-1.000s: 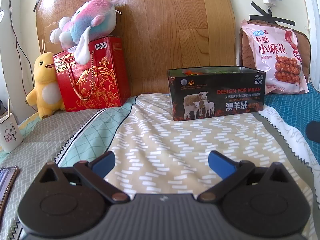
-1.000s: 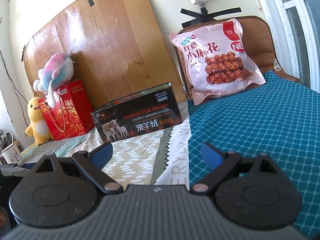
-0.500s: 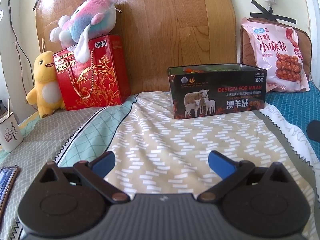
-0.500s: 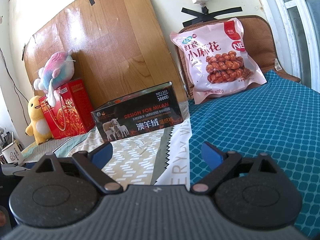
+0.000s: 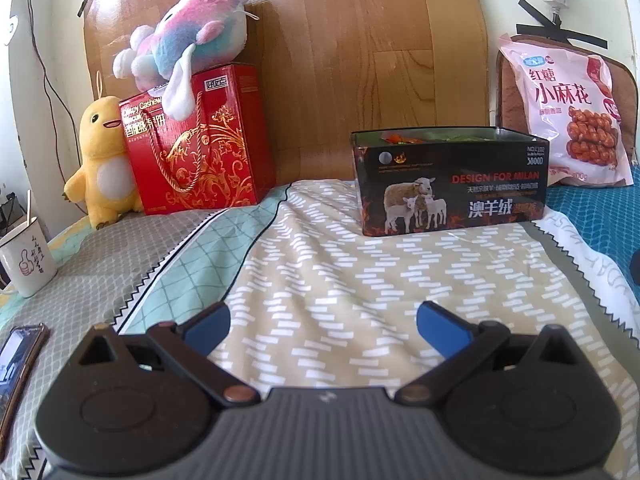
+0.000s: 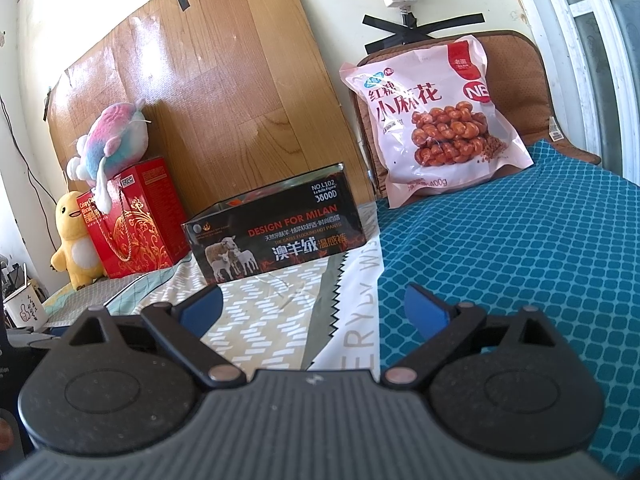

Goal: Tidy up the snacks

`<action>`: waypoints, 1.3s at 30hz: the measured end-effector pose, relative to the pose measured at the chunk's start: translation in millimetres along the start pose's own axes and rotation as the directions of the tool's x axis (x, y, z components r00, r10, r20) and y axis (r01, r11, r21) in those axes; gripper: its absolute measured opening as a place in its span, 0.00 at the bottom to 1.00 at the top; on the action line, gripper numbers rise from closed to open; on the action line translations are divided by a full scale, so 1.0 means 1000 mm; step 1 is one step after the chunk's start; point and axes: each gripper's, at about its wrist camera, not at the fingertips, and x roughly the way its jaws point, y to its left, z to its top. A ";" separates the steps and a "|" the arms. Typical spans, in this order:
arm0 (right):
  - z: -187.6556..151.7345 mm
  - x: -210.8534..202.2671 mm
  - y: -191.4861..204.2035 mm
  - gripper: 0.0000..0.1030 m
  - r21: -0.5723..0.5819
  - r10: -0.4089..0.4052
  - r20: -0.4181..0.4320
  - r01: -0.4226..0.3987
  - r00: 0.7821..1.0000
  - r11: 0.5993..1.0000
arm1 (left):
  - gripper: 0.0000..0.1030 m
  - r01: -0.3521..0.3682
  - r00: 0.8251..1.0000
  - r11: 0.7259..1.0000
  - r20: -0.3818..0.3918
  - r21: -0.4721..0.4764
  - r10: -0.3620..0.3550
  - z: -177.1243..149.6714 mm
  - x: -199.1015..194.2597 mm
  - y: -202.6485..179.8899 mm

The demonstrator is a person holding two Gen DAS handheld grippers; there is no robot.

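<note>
A black open-topped box [image 5: 448, 184] printed with sheep stands on the bed, and orange and green packets show over its rim. It also shows in the right wrist view as the black box [image 6: 276, 232]. A pink snack bag [image 6: 432, 120] of fried dough twists leans upright against a brown cushion at the back right; the same pink snack bag [image 5: 568, 116] appears in the left wrist view. My left gripper [image 5: 324, 320] hangs open over the patterned sheet, well short of the box. My right gripper [image 6: 314, 304] is open too, holding nothing, short of the box and bag.
A red gift box [image 5: 196, 152] with a pastel plush [image 5: 188, 40] on top stands at the back left, beside a yellow duck plush [image 5: 100, 160]. A white mug [image 5: 26, 260] and a phone [image 5: 18, 360] lie at the left edge. A teal blanket [image 6: 520, 260] covers the right side.
Both views have shifted slightly, so the box and bag sit a little higher and further off. Both grippers stay open, and nothing was picked up or moved.
</note>
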 end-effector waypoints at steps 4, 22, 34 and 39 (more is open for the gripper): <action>0.000 0.000 0.000 0.96 0.000 0.001 0.000 -0.001 1.000 1.000 | 1.00 -0.008 1.000 1.000 -0.003 -0.008 0.008 0.000 0.000 0.001; 0.000 -0.002 0.000 0.97 0.012 0.005 0.014 -0.005 1.000 1.000 | 1.00 -0.064 0.998 0.998 -0.001 -0.015 0.064 0.001 0.000 0.001; 0.000 -0.005 -0.001 0.98 0.026 0.022 0.028 -0.023 0.999 0.999 | 1.00 -0.093 0.995 0.995 -0.035 0.025 0.094 0.002 0.005 -0.004; -0.001 -0.009 -0.002 0.98 0.036 0.031 0.050 -0.033 0.998 0.999 | 1.00 -0.117 0.991 0.991 -0.055 0.070 0.121 0.001 0.005 -0.010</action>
